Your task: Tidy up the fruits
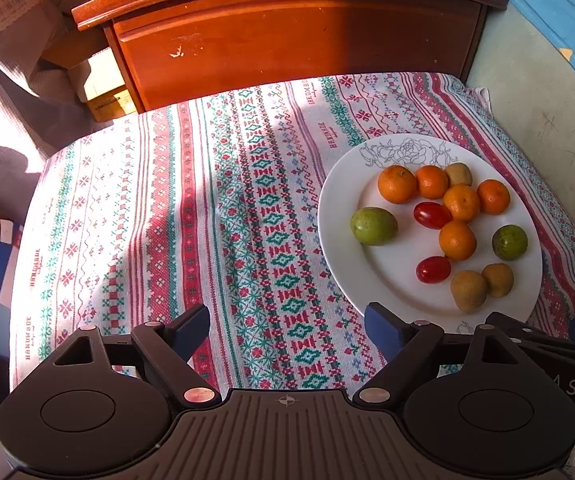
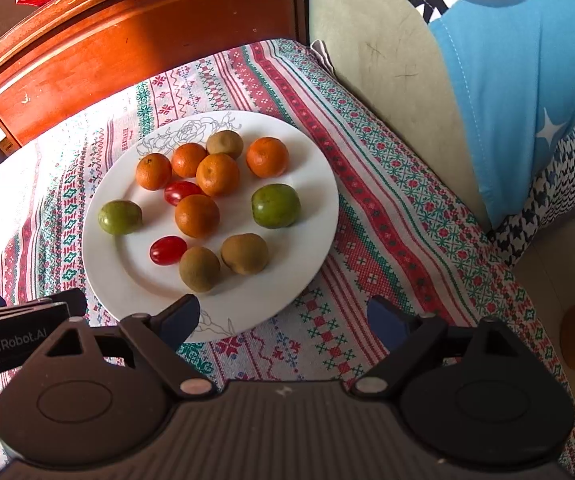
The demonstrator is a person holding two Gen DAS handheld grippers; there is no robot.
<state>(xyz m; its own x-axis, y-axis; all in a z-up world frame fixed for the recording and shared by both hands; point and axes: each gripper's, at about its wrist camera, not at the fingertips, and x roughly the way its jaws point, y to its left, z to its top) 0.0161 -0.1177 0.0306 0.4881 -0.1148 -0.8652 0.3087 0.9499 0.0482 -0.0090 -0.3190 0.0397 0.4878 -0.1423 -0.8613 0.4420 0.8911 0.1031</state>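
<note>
left gripper (image 1: pixel 287 330): jaws spread wide, nothing between them | right gripper (image 2: pixel 283 320): jaws released, empty | fruits (image 2: pixel 197 216): oranges, tomatoes, kiwis, green ones all on white plate (image 2: pixel 311 240) on patterned tabletop (image 1: pixel 167 220)

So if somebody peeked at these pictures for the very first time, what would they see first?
Probably the white plate full of little fruits, sitting on the colourful patterned cloth. Bright oranges crowd its middle, with red tomatoes, green fruits and brown kiwis around them. Close up, the left gripper and the right gripper stand open and empty at the plate's near edge.
</note>
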